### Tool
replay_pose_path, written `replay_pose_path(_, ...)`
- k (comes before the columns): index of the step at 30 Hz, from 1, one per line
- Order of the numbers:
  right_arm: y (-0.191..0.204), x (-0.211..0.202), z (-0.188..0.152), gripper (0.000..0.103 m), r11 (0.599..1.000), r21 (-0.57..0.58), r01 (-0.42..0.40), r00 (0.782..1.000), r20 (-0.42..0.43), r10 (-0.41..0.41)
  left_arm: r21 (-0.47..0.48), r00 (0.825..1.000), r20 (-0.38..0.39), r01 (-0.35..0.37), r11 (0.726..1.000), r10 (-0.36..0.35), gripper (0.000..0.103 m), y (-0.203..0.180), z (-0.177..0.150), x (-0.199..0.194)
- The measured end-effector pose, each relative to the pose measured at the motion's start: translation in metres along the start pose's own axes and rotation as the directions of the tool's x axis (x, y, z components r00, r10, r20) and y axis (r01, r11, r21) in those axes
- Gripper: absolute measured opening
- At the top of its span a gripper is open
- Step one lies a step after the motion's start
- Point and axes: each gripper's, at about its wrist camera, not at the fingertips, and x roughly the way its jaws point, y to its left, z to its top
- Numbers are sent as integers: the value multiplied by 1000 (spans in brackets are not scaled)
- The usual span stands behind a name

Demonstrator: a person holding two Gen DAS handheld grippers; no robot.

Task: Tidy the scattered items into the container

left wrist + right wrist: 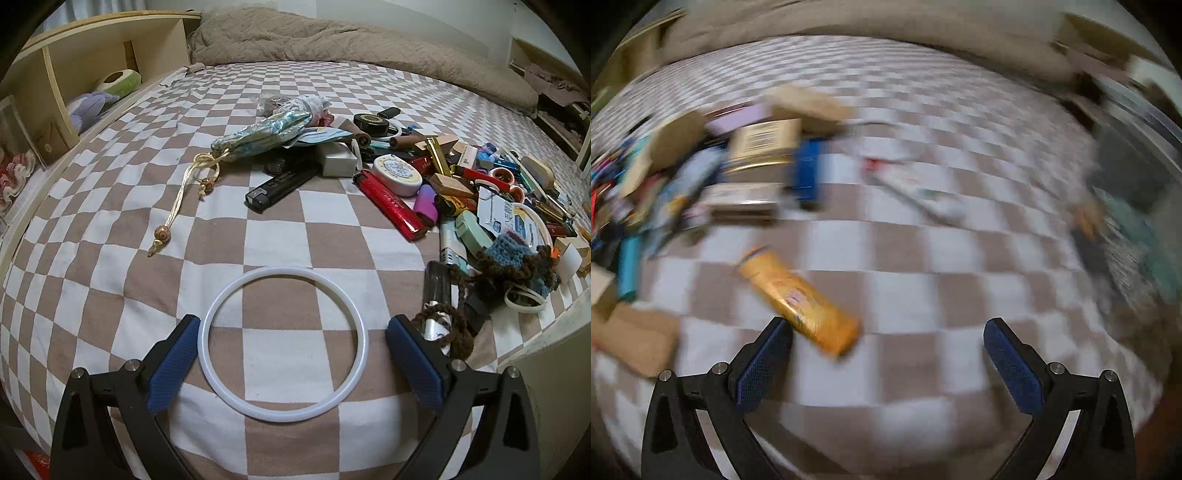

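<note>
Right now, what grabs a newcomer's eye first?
The white ring lying flat on the checked bedspread, framed by the open left gripper. Next, the clutter pile of lighters and boxes at right. In the blurred right view, an orange tube lies ahead of the open right gripper.

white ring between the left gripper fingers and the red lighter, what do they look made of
White ring: probably silicone or soft plastic; matte, thin, uniform, milky. Red lighter: glossy, likely metallic-finish or lacquered plastic casing, with bright highlights along its edge.

White ring (283,344) smooth matt plastic; red lighter (389,201) glossy; checkered sheet (110,236) soft cloth; shelf (92,55) pale wood.
</note>
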Motion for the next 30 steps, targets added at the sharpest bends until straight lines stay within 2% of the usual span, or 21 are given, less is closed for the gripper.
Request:
replay_pose_path(2, -21, 7, -2, 103, 995, 99, 9, 1000, -12, -8, 1, 1000, 3, -8, 1000, 8, 103, 0, 0, 0)
replay_pose_path(5, -33, 9, -9, 103, 989, 143, -44, 999, 0, 44, -6, 1000, 5, -12, 1000, 12, 103, 2, 0, 0)
replay_pose_path(8, -17, 1, -11, 103, 986, 108, -124, 992, 38, 120, -12, 1000, 10, -15, 1000, 15, 103, 1, 1, 1)
replay_pose_path(10, 4, -6, -8, 103, 976, 48, -211, 975, 80, 207, -13, 1000, 17, -21, 1000, 22, 103, 0, 1, 3)
replay_pose_path(11, 13, -6, -6, 103, 974, 25, -225, 971, 92, 222, -14, 999, 21, -24, 1000, 25, 103, 0, 1, 4)
replay_pose_path(13, 31, -6, 0, 103, 976, -12, -216, 970, 112, 216, -15, 999, 26, -27, 1000, 28, 103, -1, 1, 5)
replay_pose_path(16, 41, 2, 9, 103, 978, 20, -207, 973, 109, 204, -15, 999, 31, -26, 1000, 26, 103, -1, 0, 5)
replay_pose_path(18, 41, 13, 8, 103, 979, 47, -198, 978, 76, 194, -14, 999, 31, -27, 1000, 28, 103, -1, 0, 6)
replay_pose_path(25, 41, 17, 7, 103, 976, 61, -210, 975, 81, 205, -11, 999, 33, -33, 999, 33, 103, -1, -2, 6)
replay_pose_path(28, 28, 21, 5, 103, 967, 83, -239, 969, 84, 233, -10, 999, 40, -29, 1000, 29, 103, -1, -3, 5)
replay_pose_path(30, 32, 20, 4, 102, 977, 77, -197, 977, 92, 190, -8, 998, 44, -33, 999, 33, 103, -1, -3, 5)
